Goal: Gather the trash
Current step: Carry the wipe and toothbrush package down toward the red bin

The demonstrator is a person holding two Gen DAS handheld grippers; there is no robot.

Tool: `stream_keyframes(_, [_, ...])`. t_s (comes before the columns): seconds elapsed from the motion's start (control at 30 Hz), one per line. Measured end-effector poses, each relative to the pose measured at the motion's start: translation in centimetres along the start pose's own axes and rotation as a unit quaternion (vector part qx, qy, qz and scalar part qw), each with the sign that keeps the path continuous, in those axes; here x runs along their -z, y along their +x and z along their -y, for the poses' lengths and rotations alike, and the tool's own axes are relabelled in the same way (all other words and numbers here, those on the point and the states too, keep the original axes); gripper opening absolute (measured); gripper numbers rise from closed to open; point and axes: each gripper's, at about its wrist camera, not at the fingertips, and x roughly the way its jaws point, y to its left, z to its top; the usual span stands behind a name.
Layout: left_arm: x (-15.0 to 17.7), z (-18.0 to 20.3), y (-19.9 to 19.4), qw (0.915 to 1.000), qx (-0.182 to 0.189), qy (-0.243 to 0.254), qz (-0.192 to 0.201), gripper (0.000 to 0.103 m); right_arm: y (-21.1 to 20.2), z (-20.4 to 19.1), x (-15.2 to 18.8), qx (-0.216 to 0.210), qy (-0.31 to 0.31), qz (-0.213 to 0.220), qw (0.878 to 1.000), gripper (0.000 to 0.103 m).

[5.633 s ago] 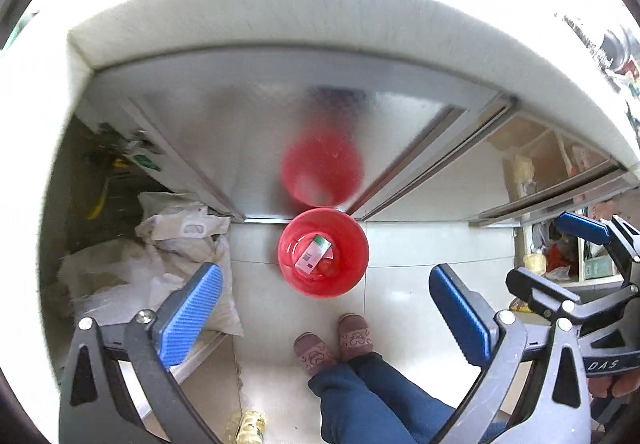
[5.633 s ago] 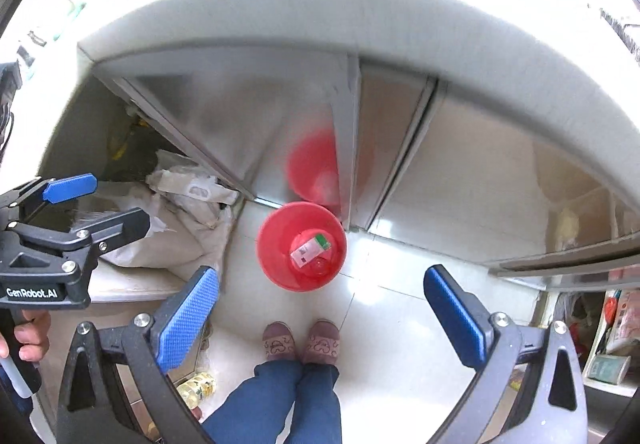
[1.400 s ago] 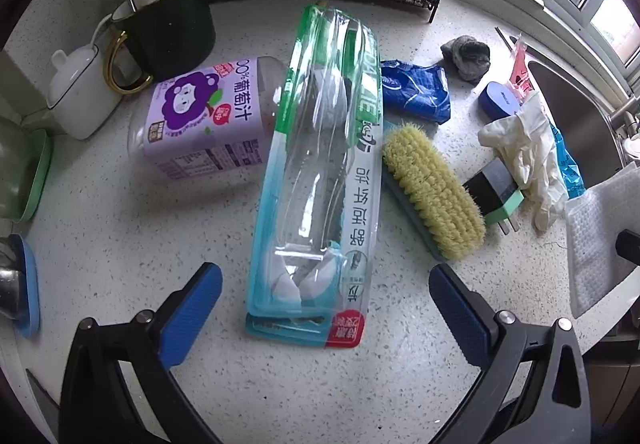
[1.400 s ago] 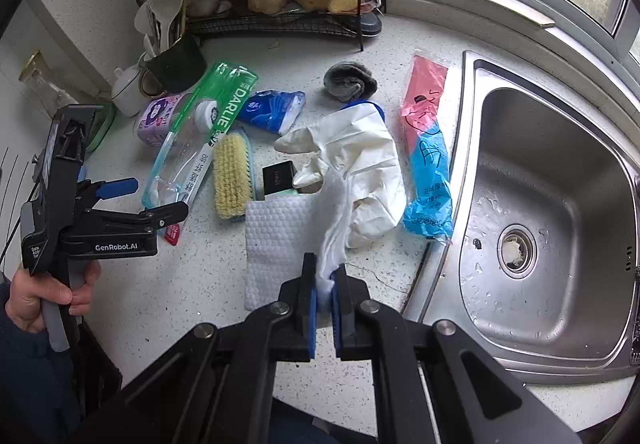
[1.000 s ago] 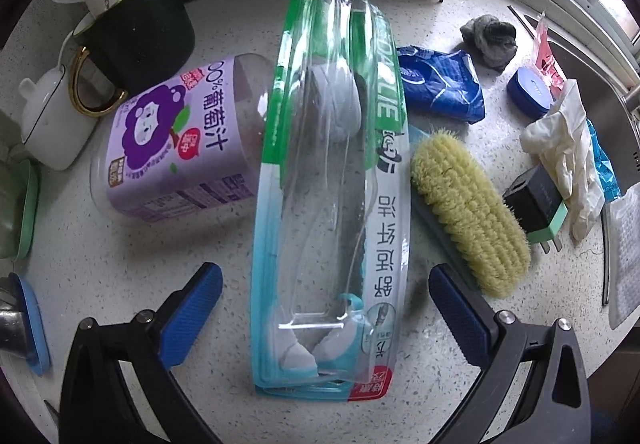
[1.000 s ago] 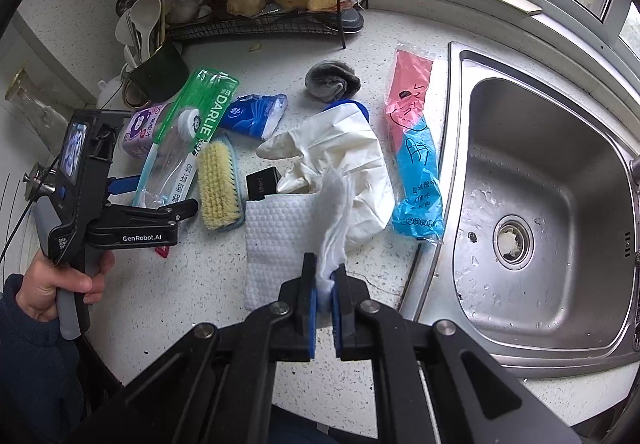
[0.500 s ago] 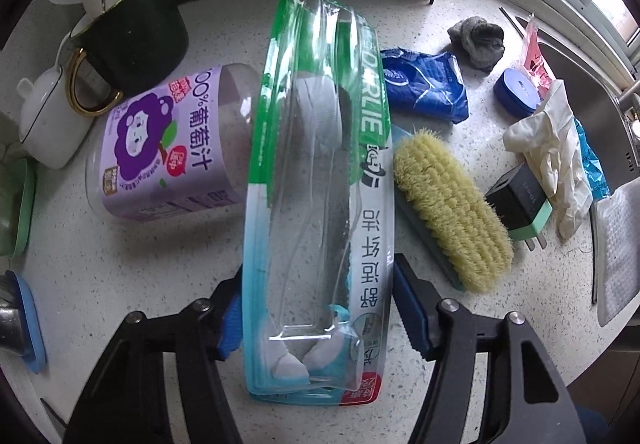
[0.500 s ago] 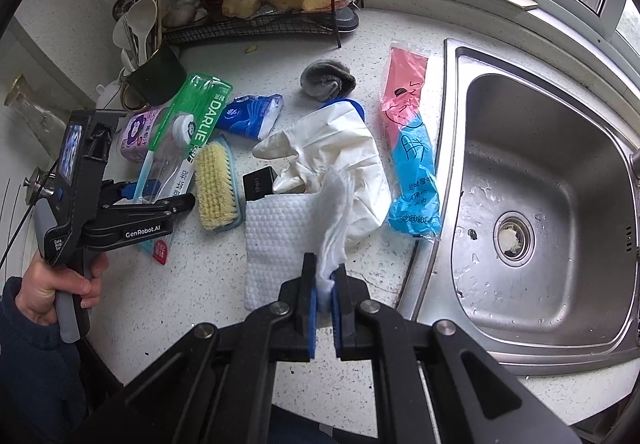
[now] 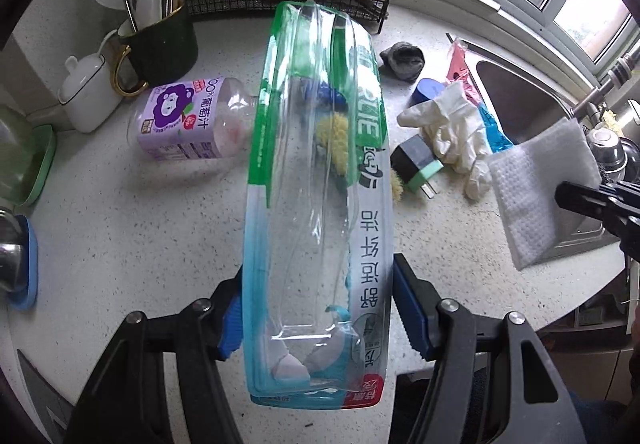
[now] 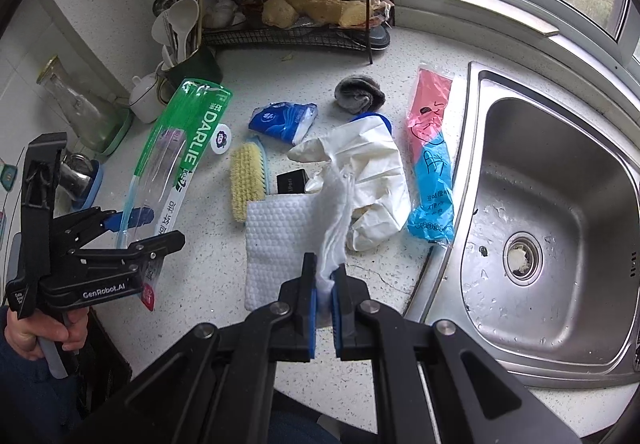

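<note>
A long clear toothbrush package (image 9: 316, 204) with green and blue edges is held off the speckled counter (image 9: 120, 244), tilted up along my view. My left gripper (image 9: 320, 308) is shut on its lower end, one blue pad on each side edge. The right wrist view shows the same package (image 10: 176, 164) in the left gripper (image 10: 132, 232) at the left. My right gripper (image 10: 324, 284) is shut on a pinched corner of a white textured wipe (image 10: 280, 240). That wipe (image 9: 536, 188) hangs at the right of the left wrist view.
On the counter lie a purple juice bottle (image 9: 188, 120), a yellow scrub brush (image 10: 246, 180), a blue tissue pack (image 10: 282, 120), a white glove (image 10: 360, 172), a black plug (image 10: 292, 182), a grey rag (image 10: 358, 92) and a pink-and-blue bag (image 10: 432, 164). The steel sink (image 10: 540, 204) is at the right.
My left gripper closed on the toothbrush package and lifted it off the counter, so the items behind look farther away. My right gripper stayed shut on the wipe and barely moved.
</note>
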Motion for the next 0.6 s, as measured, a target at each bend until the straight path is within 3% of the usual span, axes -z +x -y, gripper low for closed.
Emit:
stream_keyframes(0.33, [5.4, 3.4, -5.9, 0.9994, -0.010, -0.019, 0.028, 0.061, -2.3, -0.7, 1.5, -0.035, -0.055, 0.011, 0.998, 0.005])
stream_keyframes(0.6, [11.5, 7.7, -9.5, 0.9972, -0.025, -0.056, 0.043, 0.061, -4.7, 0.2, 5.2, -0.066, -0.095, 0.015, 0.993, 0.005])
